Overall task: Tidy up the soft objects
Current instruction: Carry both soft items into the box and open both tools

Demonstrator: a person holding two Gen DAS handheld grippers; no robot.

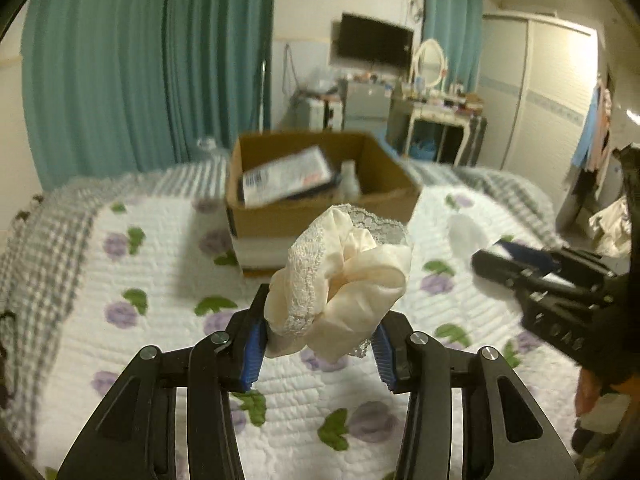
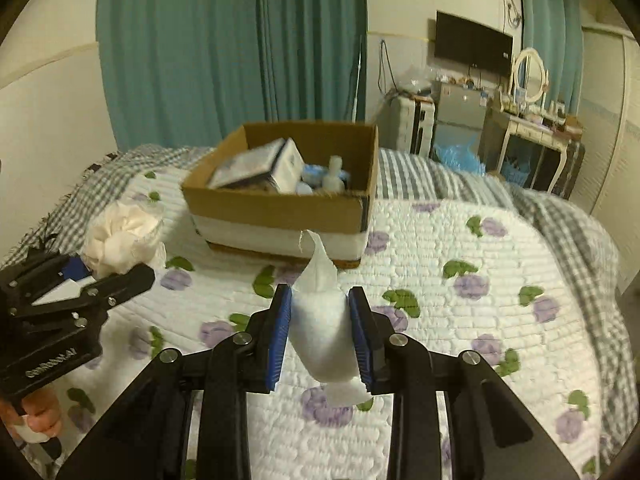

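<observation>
Through the left wrist camera, my left gripper (image 1: 320,344) is clamping a cream scrunchie (image 1: 340,280), its blue ribbed fingers (image 1: 252,344) pressing in on both sides. The scrunchie is bunching into satiny, puckered folds with a band of white lace curling around its 10 o'clock edge. It is hanging above the quilted bedspread (image 1: 160,264), a puffy white cover stitched in rows and printed with purple flowers and green leaves. At 12 o'clock an open cardboard box (image 1: 320,188) is sitting on the bed, holding flat packets and a small bottle. My right gripper (image 1: 560,292) is showing at 3 o'clock.

Through the right wrist camera, my right gripper (image 2: 320,340) is squeezing a white cloth wad (image 2: 320,328), soft and rounded in the middle and tapering to a twisted point at 12 o'clock. The box is lying straight beyond it. At 9 o'clock my left gripper is carrying the scrunchie above the bed's checked blanket (image 2: 80,192).
</observation>
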